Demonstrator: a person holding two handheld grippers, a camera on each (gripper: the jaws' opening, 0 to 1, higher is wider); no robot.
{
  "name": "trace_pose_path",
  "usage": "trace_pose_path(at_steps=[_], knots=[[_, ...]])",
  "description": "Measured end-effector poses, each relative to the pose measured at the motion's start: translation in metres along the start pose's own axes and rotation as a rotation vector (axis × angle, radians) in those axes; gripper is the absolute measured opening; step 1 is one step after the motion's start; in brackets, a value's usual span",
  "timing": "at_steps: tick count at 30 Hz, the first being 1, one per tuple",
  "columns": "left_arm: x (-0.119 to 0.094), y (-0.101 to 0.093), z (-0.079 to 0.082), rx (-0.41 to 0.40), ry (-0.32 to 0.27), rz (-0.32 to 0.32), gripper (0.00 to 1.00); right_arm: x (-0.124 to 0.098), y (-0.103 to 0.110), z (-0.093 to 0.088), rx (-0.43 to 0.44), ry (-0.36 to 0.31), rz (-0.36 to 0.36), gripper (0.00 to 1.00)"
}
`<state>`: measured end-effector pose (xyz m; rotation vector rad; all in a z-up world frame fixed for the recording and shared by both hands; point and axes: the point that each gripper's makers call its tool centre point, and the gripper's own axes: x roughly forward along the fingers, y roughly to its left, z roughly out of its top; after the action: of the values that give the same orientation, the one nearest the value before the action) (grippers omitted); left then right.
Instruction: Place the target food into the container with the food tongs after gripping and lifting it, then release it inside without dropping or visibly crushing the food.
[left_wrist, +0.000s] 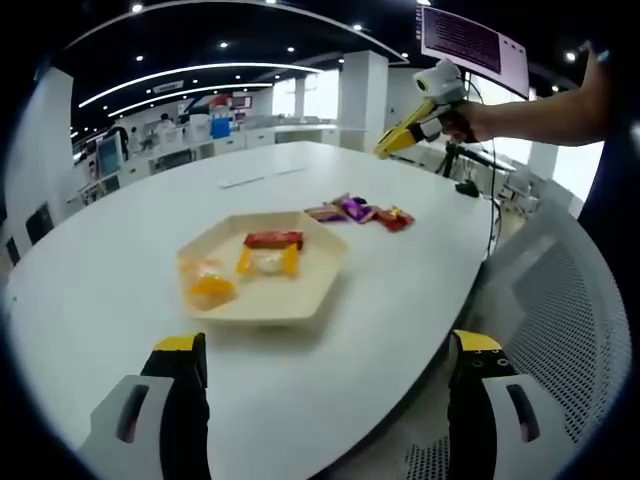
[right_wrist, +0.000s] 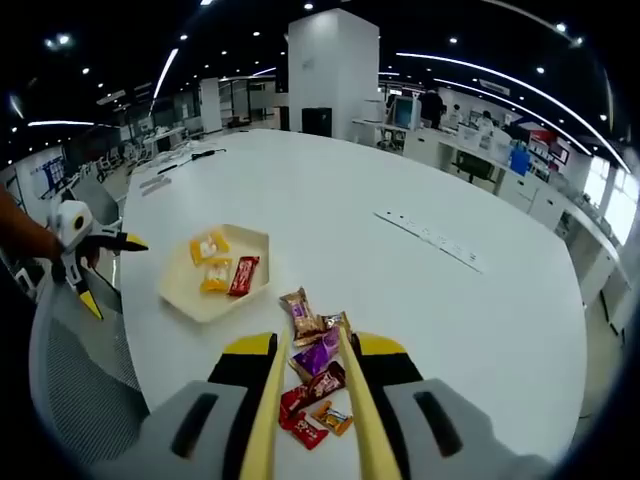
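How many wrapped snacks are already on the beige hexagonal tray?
3 on the beige hexagonal tray: red-wrapped bar nearest the loose pile, yellow-wrapped snack beside it, yellow-orange packet beyond.

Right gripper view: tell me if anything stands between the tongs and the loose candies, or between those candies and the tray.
Nothing visible does. The yellow tongs held in the right claw frame the loose candies directly. Bare white table separates that pile from the tray, which already holds three wrapped sweets.
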<state>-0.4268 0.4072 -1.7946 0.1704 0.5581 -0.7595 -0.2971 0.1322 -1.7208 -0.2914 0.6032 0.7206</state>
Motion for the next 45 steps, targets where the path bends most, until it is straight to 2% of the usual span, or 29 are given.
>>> trace_pose_path(at_steps=[2, 5, 7, 15, 18, 23, 34, 45], knots=[[-0.002, 0.001, 0.009, 0.013, -0.044, 0.005, 0.99, -0.002, -0.002, -0.001, 0.011, 0.0, -0.006, 0.28], [-0.001, 0.0, 0.005, 0.013, -0.024, 0.005, 0.99, -0.004, -0.002, -0.003, 0.002, 0.005, -0.008, 0.28], [-0.001, 0.002, 0.009, 0.016, -0.039, 0.014, 0.99, -0.005, -0.001, -0.005, -0.003, 0.009, -0.004, 0.28], [-0.002, 0.003, 0.007, 0.018, -0.036, 0.014, 0.99, -0.006, -0.004, -0.009, 0.013, 0.007, -0.006, 0.28], [-0.001, 0.004, 0.005, 0.014, -0.03, 0.011, 0.99, -0.005, 0.0, -0.02, -0.032, 0.02, 0.014, 0.28], [-0.001, 0.002, 0.006, 0.009, -0.036, 0.003, 0.99, -0.005, 0.002, -0.029, -0.051, 0.017, 0.046, 0.28], [-0.001, 0.004, 0.006, 0.011, -0.031, 0.011, 0.99, -0.001, 0.007, -0.06, -0.042, 0.04, 0.106, 0.28], [0.0, 0.004, 0.003, 0.01, -0.018, 0.014, 0.99, 0.005, 0.005, -0.096, -0.021, 0.08, 0.129, 0.28]])
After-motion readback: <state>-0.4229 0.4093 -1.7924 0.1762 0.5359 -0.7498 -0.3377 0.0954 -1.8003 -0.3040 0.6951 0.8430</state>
